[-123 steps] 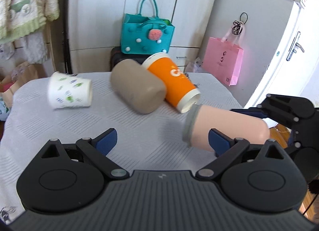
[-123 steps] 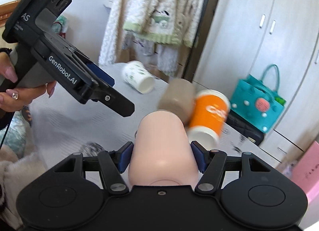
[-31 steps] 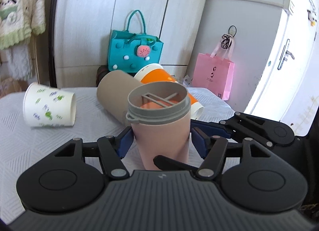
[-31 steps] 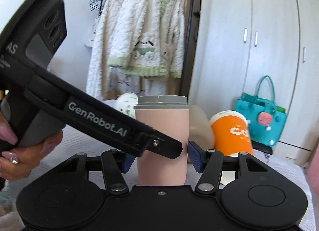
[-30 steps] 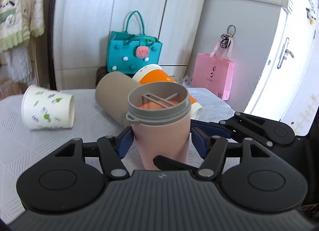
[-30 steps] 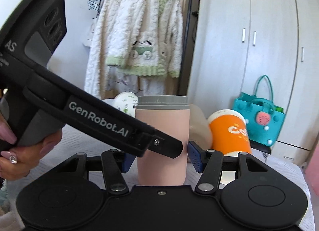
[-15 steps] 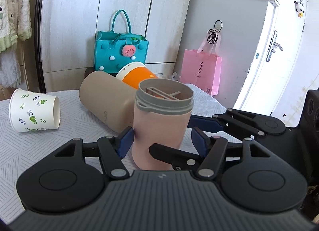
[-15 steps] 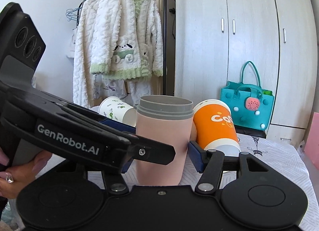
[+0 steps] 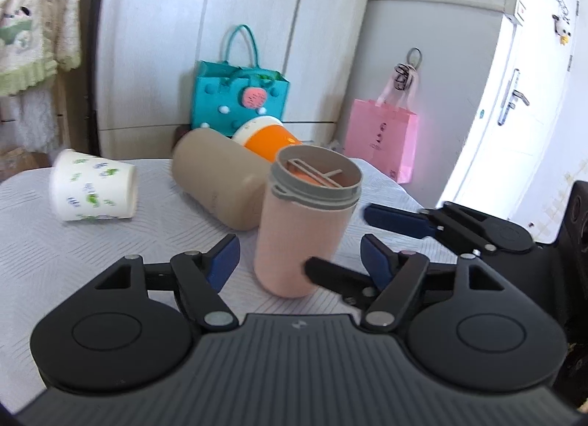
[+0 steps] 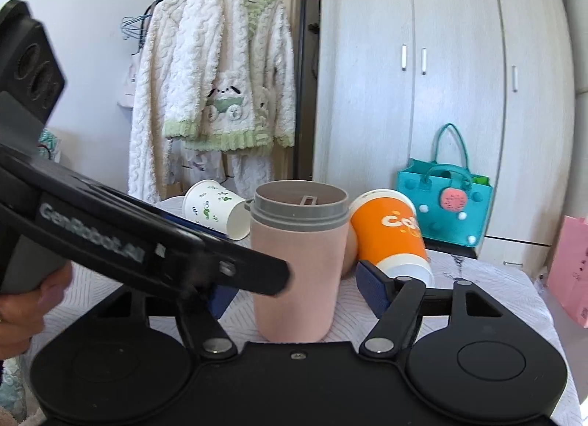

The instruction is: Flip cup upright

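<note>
The surface [image 9: 44,253], covered by a pale textured cloth, carried four cups in total. One pink cup [image 9: 305,227] with a grey rim stood upright near the front edge. Three others lay on their sides behind it: one tan cup [image 9: 217,183], one orange paper cup [image 10: 389,235] and one white printed paper cup [image 9: 92,191].

Two tools were present. The left hand-held gripper [image 9: 299,257] was released, its blue pads standing apart from the pink cup on both sides. The right hand-held gripper [image 10: 294,290] was likewise released, with the pink cup between its pads and untouched.

Risk assessment: one finger of each tool crossed close in front of the cup wall. A sideways withdrawal would likely clip the tall, narrow cup and topple it. The tan cup lay just behind it; a nudge there could roll it into the upright cup.
</note>
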`<state>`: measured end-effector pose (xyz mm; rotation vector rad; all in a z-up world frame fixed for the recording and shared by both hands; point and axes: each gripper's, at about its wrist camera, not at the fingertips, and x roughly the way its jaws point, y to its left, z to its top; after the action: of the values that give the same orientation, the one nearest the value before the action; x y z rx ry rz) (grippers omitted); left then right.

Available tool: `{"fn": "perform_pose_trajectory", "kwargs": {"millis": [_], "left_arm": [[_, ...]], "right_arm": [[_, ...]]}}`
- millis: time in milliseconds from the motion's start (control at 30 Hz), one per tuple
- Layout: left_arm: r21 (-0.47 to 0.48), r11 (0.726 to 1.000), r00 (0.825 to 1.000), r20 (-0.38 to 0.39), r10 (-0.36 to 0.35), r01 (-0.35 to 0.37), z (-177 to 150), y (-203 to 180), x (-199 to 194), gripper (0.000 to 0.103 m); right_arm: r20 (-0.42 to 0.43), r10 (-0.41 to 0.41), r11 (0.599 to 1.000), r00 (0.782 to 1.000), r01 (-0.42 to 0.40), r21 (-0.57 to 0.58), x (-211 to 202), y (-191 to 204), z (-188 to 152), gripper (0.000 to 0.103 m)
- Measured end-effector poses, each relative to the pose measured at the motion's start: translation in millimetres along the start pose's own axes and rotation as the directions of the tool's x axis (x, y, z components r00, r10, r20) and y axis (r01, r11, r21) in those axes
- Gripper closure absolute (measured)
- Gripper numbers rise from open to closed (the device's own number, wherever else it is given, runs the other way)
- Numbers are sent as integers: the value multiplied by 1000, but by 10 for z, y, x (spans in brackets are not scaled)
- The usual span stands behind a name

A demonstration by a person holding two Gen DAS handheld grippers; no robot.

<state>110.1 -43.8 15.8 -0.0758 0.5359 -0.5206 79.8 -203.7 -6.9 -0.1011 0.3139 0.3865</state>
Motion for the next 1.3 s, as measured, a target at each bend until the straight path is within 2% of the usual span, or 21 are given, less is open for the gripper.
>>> {"fn": "perform_pose_trajectory", "kwargs": {"millis": [100, 233, 500, 700, 767, 867, 1033, 1100, 1200, 1300], "left_arm": [[-11, 999, 999, 17, 38, -38, -20, 13, -188, 28], [-6, 992, 992, 40, 124, -123, -48, 1, -466, 27], [-36, 969, 965, 92, 245, -243, -151, -36, -986, 21], [-63, 960, 959, 72, 275, -271, -294, -34, -1202, 18], [-64, 956, 955, 69, 289, -285, -349, -65, -1246, 18], [-66, 954, 953, 69, 296, -292, -424, -84, -1289, 17], [-65, 948, 945, 83, 317, -312, -555, -140, -1367, 12], [-64, 945, 941, 90, 325, -321, -609, -166, -1389, 10], [-69, 943, 938, 102, 332, -326, -670, -176, -1404, 1], [-78, 935, 930, 101, 354, -347, -685, -159, -1385, 0]], "right_arm": [[-8, -29, 1000, 1000, 29, 9, -121, 16, 17, 27], [15, -57, 998, 998, 57, 36, -363, 16, 74, 27], [-7, -116, 991, 993, 116, 65, -694, 123, 113, 23], [11, -145, 987, 989, 144, 70, -933, 278, 73, 20], [22, -161, 985, 987, 159, 67, -998, 325, 60, 15], [31, -178, 982, 984, 176, 72, -1076, 370, 37, 13], [21, -227, 971, 974, 225, 77, -1151, 437, -24, 11], [15, -242, 967, 970, 239, 86, -1176, 457, -63, 7], [9, -249, 966, 969, 247, 77, -1192, 508, -126, 2], [-7, -285, 956, 959, 285, 70, -1173, 561, -160, 0]]}}
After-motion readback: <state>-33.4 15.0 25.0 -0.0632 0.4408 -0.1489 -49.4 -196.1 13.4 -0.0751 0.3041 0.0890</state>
